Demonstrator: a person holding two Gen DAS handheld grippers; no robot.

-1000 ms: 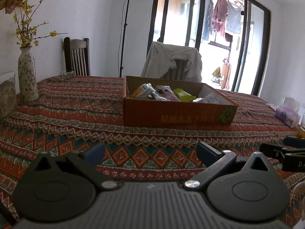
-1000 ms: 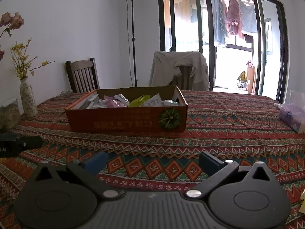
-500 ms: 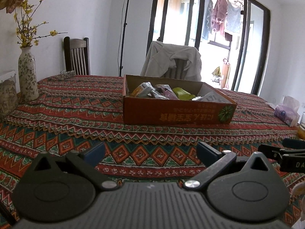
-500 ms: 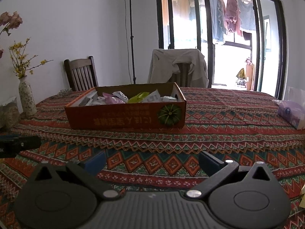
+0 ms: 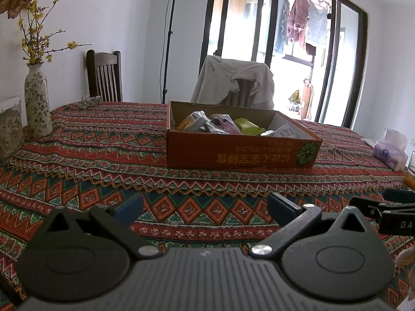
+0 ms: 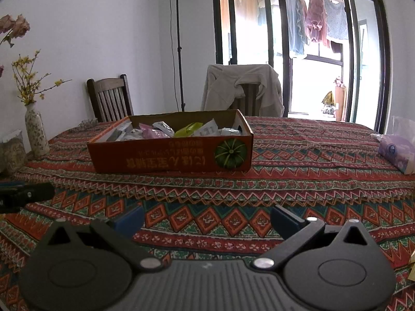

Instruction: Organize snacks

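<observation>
An orange cardboard box with a pumpkin picture sits in the middle of the patterned tablecloth. Several snack packets lie inside it, silver, purple and yellow-green. My left gripper is open and empty, low over the cloth in front of the box. My right gripper is also open and empty, a similar distance short of the box. Each gripper's tip shows at the edge of the other's view: the right one and the left one.
A flowered vase and a jar stand at the table's left edge. A purple tissue pack lies at the right. Two chairs stand behind the table, one draped with a jacket.
Both grippers have drawn back slightly from the box and tilted a little; the box looks smaller and lower in view. Both stay open and empty.
</observation>
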